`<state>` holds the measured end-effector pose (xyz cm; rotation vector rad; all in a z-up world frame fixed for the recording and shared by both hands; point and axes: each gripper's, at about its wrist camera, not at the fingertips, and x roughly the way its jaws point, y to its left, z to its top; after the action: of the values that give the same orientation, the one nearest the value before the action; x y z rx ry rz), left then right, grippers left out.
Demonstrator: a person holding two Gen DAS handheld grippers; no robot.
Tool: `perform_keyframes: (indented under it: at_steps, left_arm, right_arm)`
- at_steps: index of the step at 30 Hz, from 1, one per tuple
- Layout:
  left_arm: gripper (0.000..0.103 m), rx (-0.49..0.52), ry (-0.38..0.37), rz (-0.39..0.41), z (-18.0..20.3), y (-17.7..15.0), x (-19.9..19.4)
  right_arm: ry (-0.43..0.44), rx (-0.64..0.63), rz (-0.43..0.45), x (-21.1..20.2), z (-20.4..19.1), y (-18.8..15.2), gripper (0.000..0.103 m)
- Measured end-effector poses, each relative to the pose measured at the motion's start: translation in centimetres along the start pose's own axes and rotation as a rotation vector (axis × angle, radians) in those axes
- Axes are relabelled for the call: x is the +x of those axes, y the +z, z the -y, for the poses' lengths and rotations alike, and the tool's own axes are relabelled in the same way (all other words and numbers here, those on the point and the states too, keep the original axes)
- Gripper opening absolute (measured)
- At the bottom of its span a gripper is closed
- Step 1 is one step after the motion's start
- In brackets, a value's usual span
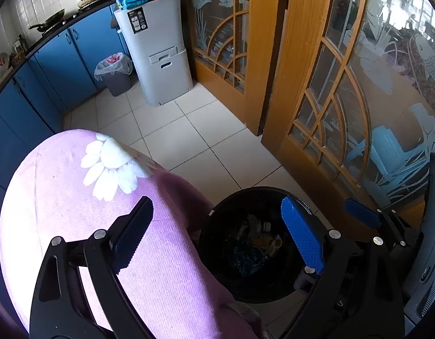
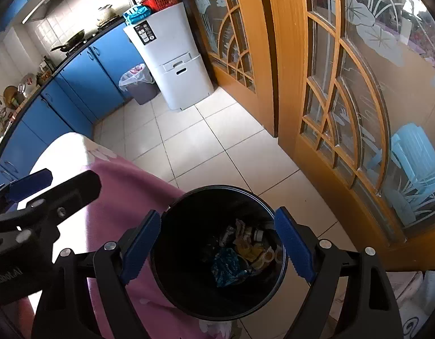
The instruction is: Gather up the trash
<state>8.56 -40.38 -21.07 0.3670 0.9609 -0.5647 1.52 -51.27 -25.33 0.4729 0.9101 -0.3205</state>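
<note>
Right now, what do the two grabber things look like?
Both are black plastic claws. The left gripper has curved black arms with cut-out holes, round silver bolts, and blue finger pads covered in tiny bumps with ridged edges. The right gripper matches: black frame, silver bolts, blue ridged pads. No hand or sleeve shows.

The mouth of the black bin (image 2: 217, 296) stands open, with trash (image 2: 243, 251) only at its bottom, so the way straight down is free. The right gripper (image 2: 217, 244) hangs over it with fingers (image 2: 295, 247) wide and nothing between them. The pink-covered surface (image 1: 76, 197) presses against the bin's left side and blocks that flank. The wooden door (image 2: 344, 113) walls off the right. Beyond the bin, the tiled floor (image 2: 189, 147) lies open up to the white cabinet (image 2: 172, 65).
</note>
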Motion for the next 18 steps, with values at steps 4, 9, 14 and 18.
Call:
perform_keyframes:
  at_steps: [4, 9, 14, 18]
  left_arm:
    - [0.097, 0.008, 0.006, 0.011, 0.08, -0.04, -0.49]
    - [0.099, 0.008, 0.011, 0.012, 0.08, -0.19, -0.64]
    - [0.099, 0.009, 0.012, -0.007, 0.05, -0.44, -0.29]
    - [0.099, 0.013, 0.006, -0.009, 0.12, -0.70, -0.31]
  right_arm:
    - [-0.001, -0.004, 0.010, -0.37, -0.27, 0.09, 0.081]
    - [-0.008, 0.001, 0.014, -0.52, -0.12, 0.18, 0.081]
    - [-0.019, 0.003, 0.018, -0.75, 0.03, 0.22, 0.081]
    - [-0.032, 0.002, 0.019, -0.75, 0.28, 0.11, 0.081]
